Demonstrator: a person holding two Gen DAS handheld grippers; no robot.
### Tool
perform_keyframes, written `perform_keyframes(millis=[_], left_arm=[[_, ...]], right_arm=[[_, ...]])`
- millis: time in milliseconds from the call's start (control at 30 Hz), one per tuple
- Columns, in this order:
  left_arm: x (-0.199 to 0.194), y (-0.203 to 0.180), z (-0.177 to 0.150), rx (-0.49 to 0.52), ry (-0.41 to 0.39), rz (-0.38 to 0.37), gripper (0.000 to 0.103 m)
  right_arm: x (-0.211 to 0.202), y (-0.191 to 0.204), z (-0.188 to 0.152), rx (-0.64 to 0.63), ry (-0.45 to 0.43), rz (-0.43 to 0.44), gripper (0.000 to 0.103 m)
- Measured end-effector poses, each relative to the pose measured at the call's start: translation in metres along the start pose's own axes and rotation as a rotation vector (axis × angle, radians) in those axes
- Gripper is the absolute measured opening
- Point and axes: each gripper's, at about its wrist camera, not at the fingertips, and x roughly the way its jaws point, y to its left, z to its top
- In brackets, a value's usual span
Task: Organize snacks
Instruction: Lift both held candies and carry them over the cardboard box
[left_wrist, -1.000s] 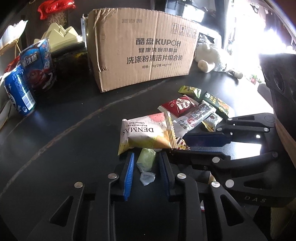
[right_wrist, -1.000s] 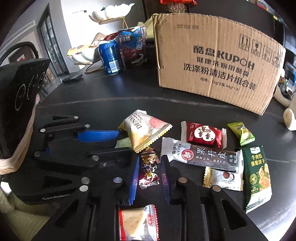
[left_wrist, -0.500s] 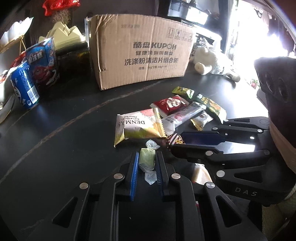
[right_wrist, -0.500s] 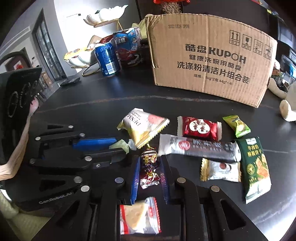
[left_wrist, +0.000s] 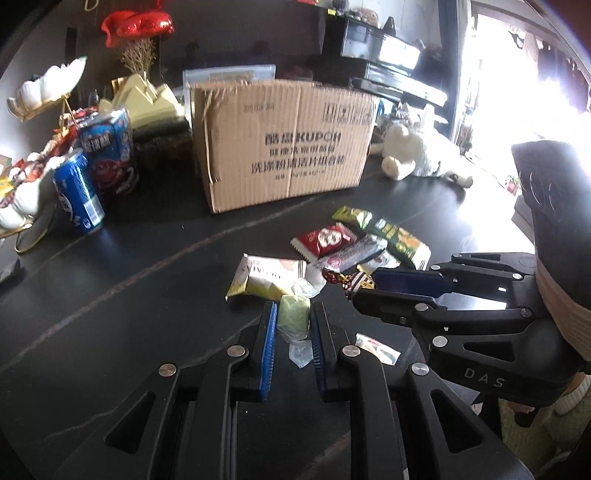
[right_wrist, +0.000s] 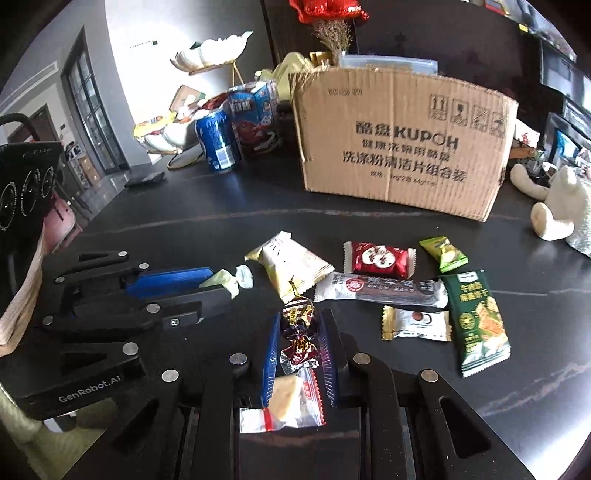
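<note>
My left gripper (left_wrist: 293, 314) is shut on a pale green wrapped candy (left_wrist: 293, 318), held a little above the dark table. My right gripper (right_wrist: 298, 321) is shut on a brown and gold foil candy (right_wrist: 297, 320); the same gripper shows at the right of the left wrist view (left_wrist: 364, 286). Loose snacks lie ahead: a cream wafer pack (right_wrist: 291, 263), a red pack (right_wrist: 378, 259), a long grey bar (right_wrist: 380, 288), a green cracker pack (right_wrist: 480, 321), a small green candy (right_wrist: 443, 253) and a white-gold candy (right_wrist: 415, 324). A clear-wrapped yellow snack (right_wrist: 291, 400) lies under the right gripper.
A large cardboard box (right_wrist: 399, 144) stands at the back of the table (left_wrist: 110, 302). To its left are a blue can (left_wrist: 78, 192), a blue carton (left_wrist: 109, 151) and a white tiered dish (left_wrist: 22, 199) with snacks. A white plush toy (left_wrist: 413, 151) lies at the right.
The left jaws closed onto the green candy. Both grippers then rose from the table with their candies, and the snacks and box now look farther away.
</note>
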Motion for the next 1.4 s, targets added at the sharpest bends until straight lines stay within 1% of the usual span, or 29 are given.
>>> perform_keyframes(millis=[233,533,700,900,1133,1400], left_arm=[[-0.019,-0.005,0.017,-0.017,-0.050,0.008,0.019],[-0.040,-0.007,0.058,-0.021,-0.132,0.026,0.019],[-0.049,-0.009,0.081,-0.019,-0.172,0.039,0.019],[-0.058,-0.007,0.110,-0.013,-0.213,0.058,0.019],[-0.060,-0.005,0.145,-0.003,-0.241,0.073,0.019],[-0.040,0.004,0.180,-0.013,-0.232,0.082,0.019]], right_arm=[[-0.024,-0.007,0.017,0.031,-0.075,-0.037,0.023],[-0.058,-0.018,0.056,0.034,-0.190,-0.094,0.023],[-0.071,-0.026,0.077,0.040,-0.235,-0.114,0.023],[-0.081,-0.032,0.103,0.023,-0.269,-0.133,0.023],[-0.086,-0.042,0.133,0.015,-0.293,-0.136,0.023],[-0.072,-0.062,0.169,0.015,-0.292,-0.140,0.023]])
